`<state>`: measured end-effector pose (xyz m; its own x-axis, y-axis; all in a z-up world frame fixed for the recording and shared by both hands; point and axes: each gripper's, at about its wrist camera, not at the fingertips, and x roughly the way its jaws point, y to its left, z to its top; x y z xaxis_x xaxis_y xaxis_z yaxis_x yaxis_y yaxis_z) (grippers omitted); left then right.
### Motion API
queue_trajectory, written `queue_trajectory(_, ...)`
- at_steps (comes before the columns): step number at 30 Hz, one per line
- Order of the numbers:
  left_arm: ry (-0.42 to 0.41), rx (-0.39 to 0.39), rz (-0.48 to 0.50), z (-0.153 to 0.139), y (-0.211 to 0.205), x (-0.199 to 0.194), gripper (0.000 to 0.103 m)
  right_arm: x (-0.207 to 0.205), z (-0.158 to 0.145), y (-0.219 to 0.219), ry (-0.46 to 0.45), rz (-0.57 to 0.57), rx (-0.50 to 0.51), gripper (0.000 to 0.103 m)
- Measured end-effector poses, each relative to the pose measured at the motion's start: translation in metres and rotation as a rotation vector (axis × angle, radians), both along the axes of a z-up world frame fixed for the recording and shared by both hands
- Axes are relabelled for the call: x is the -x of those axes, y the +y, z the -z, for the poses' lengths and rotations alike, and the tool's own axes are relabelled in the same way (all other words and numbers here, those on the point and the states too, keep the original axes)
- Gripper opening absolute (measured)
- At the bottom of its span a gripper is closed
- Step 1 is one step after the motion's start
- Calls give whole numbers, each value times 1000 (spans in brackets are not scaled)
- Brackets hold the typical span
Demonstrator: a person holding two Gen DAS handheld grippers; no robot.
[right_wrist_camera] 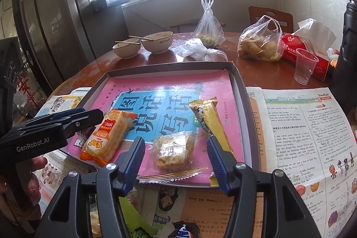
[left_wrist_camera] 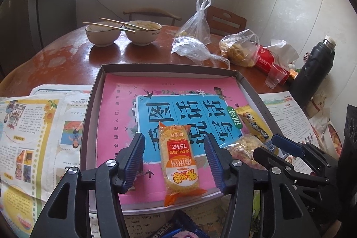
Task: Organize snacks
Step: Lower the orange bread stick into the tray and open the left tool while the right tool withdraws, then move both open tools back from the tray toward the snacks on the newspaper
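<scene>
Orange rice-cracker pack (left_wrist_camera: 178, 162) in tray (left_wrist_camera: 89, 117), between parted left tool (left_wrist_camera: 176, 146), right tool (right_wrist_camera: 176, 148) parted too

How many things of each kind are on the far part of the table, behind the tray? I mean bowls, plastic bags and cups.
Bowls: 2, one and another, each with chopsticks across it
Plastic bags: 3, one knotted, one crumpled, one full
Cups: 1, clear plastic
Total: 6
</scene>
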<state>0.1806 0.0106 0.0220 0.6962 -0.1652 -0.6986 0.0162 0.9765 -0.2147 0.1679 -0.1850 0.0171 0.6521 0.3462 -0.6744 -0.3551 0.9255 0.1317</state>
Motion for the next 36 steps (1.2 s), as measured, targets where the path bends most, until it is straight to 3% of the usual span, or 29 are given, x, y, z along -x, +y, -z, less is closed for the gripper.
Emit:
queue_trajectory(17, -58, 7, -15, -21, 3, 23, 76, 8, -13, -6, -31, 21, -31, 70)
queue_trajectory(27, -67, -1, -17, -27, 5, 41, 79, 13, -21, -9, -41, 21, -64, 83)
queue_trajectory(36, -63, 6, -24, -33, 10, 55, 79, 21, -32, -11, -69, 15, -78, 84)
